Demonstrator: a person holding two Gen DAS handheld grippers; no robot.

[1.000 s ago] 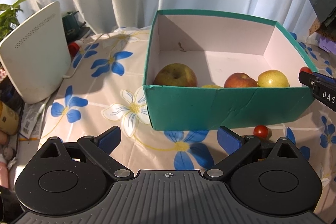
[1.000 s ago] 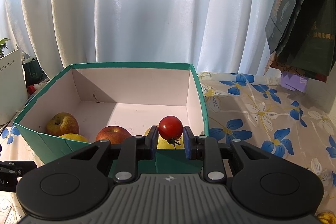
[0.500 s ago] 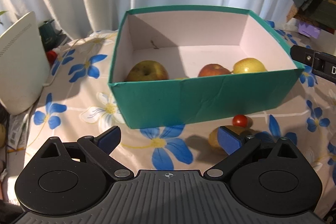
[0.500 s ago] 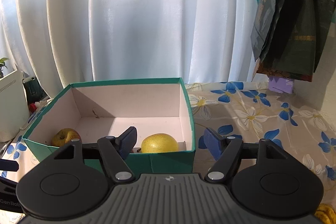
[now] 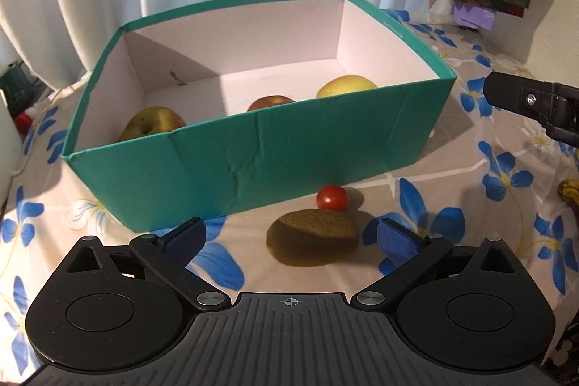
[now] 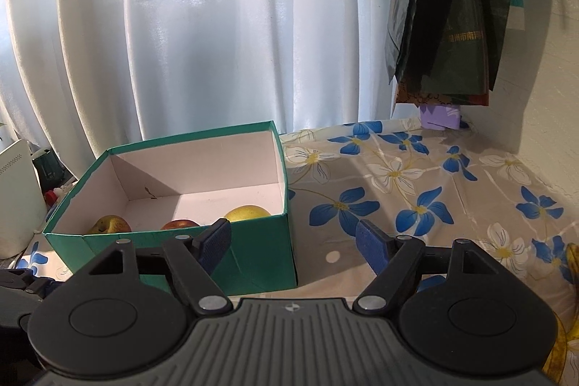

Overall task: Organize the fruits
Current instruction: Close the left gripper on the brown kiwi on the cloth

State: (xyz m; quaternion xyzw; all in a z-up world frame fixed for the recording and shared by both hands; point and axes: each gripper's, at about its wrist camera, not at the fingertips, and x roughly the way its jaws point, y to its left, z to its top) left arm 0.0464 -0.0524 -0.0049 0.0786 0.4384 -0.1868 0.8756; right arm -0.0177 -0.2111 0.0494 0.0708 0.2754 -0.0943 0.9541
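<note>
The teal box point(image 5: 253, 161) stands on the surface point(image 6: 416, 198), which is covered by a cloth printed with blue and white flowers. Inside it lie a green-brown apple point(image 5: 153, 123) at the left, a red apple point(image 5: 269, 102) in the middle and a yellow fruit point(image 5: 345, 85) at the right. Outside, just beside the front wall, a cherry tomato point(image 5: 331, 198) rests on the cloth, touching or nearly touching a brown kiwi point(image 5: 313, 237) in front of it.

The left tool point(image 5: 289, 239) has its jaws spread wide, the kiwi lying between and just ahead of them, not gripped. The right tool point(image 6: 293, 243) has just been opening its jaws; they stand apart with nothing between them, over the box's right corner.

White curtains point(image 6: 199, 24) hang behind the surface, dark bags point(image 6: 452, 17) hang at the right by the wall, and a white device point(image 6: 16, 198) stands to the left of the box.
</note>
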